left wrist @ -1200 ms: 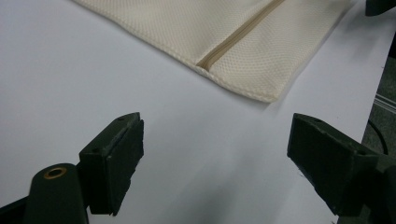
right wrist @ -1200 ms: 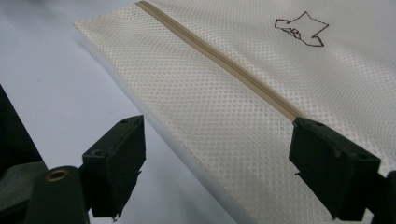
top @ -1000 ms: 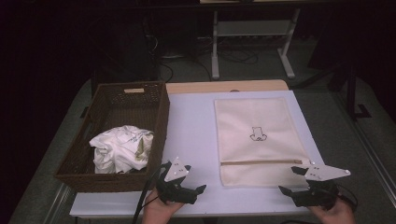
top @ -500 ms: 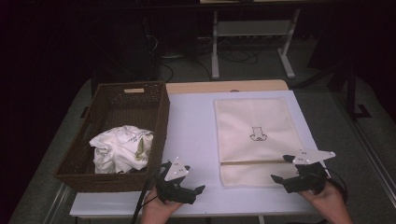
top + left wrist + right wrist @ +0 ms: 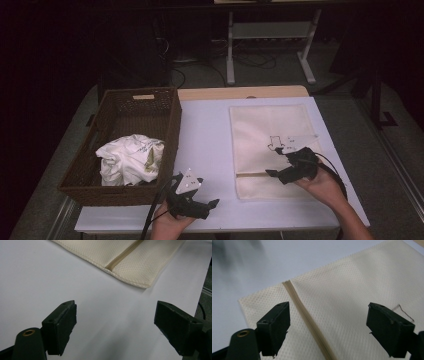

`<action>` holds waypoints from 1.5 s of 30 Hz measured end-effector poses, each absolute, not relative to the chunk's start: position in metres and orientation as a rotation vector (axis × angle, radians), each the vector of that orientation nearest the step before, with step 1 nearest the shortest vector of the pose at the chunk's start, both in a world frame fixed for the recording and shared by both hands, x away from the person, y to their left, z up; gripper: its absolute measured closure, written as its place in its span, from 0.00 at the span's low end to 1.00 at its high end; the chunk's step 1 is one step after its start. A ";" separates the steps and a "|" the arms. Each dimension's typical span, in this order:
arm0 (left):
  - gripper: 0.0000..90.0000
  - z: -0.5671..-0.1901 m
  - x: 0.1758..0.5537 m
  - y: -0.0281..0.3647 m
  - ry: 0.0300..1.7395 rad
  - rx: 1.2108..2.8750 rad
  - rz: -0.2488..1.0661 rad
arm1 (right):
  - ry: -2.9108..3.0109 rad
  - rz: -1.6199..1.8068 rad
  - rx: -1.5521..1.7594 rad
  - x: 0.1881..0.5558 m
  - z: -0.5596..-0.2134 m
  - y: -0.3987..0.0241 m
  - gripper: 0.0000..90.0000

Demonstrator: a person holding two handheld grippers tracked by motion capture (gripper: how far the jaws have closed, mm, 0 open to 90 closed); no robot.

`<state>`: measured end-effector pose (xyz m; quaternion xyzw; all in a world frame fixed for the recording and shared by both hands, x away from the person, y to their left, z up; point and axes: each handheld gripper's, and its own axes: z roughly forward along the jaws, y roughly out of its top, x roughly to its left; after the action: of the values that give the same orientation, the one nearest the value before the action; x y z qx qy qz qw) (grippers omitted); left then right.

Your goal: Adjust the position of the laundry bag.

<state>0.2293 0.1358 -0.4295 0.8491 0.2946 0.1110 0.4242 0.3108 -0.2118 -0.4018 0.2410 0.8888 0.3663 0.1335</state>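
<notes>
A cream mesh laundry bag (image 5: 270, 135) lies flat on the white table (image 5: 205, 135), with a zipper (image 5: 252, 174) across its near end and a small dark drawing on it. My right gripper (image 5: 275, 161) hovers open over the bag's near part, and its own view has the zipper (image 5: 309, 320) running between its spread jaws (image 5: 328, 330). My left gripper (image 5: 211, 204) is open near the table's front edge, left of the bag. In its own view, bare table lies between its jaws (image 5: 115, 327), and the bag's corner (image 5: 135, 267) is farther off.
A dark wicker basket (image 5: 120, 112) stands at the table's left with a crumpled white cloth (image 5: 130, 159) inside. A wooden strip (image 5: 240, 92) edges the table's far side. Beyond it are a metal stand (image 5: 270, 45) and cables on the floor.
My right gripper has moved from the table's front right corner forward and left, over the bag near its zipper. The left gripper has stayed put.
</notes>
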 end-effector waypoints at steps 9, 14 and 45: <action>0.19 -0.428 0.230 0.139 0.741 2.112 0.263 | 2.736 1.011 0.550 0.330 -0.408 -0.164 0.26; 0.19 -0.429 0.231 0.139 0.737 2.125 0.258 | 2.810 0.971 0.473 0.338 -0.422 -0.142 0.36; 0.22 -0.431 0.233 0.142 0.757 2.112 0.217 | 2.984 0.866 0.227 0.359 -0.416 -0.102 0.95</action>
<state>0.2325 0.1419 -0.4309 0.8463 0.3031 0.0868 0.4293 0.3589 -0.1016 -0.4163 0.0728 0.9578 0.2778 0.0130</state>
